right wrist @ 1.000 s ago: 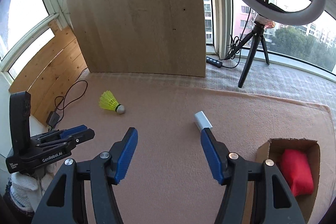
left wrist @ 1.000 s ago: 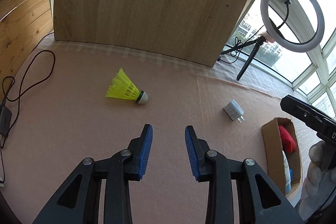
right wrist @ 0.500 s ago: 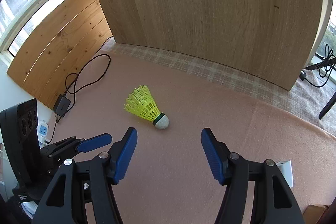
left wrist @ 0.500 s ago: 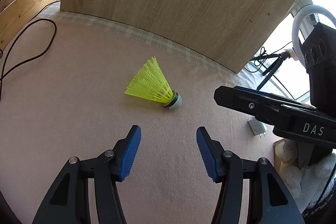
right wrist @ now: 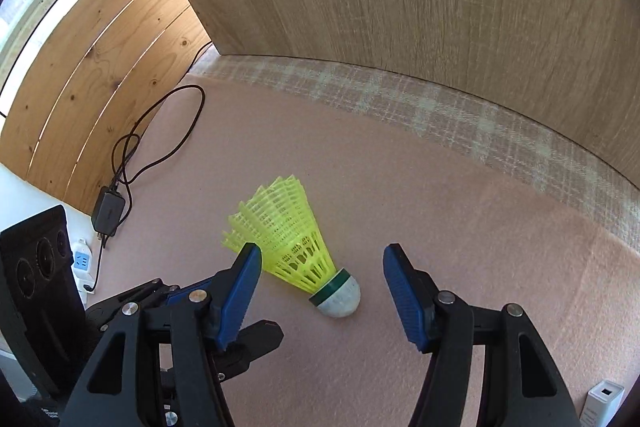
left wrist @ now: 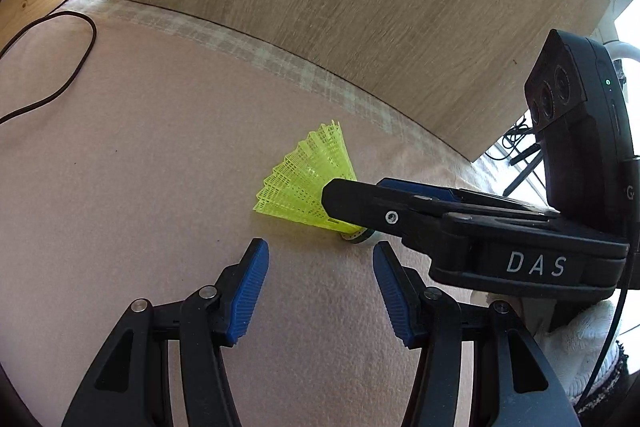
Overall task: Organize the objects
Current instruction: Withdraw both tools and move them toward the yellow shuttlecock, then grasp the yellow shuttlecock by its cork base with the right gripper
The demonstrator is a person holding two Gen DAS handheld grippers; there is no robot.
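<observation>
We see right gripper (right wrist: 320,263) fingers apart around yellow shuttlecock (right wrist: 294,239); left gripper (left wrist: 320,259) fingers apart, empty.

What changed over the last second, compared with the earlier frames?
Both tools closed in on the shuttlecock. The right tool swung over from the charger's side and now straddles it, open and not touching. The left tool widened early on and sits open just short of it. Nothing was taken hold of or let go. The shuttlecock lies where it was on the pink cloth.
</observation>
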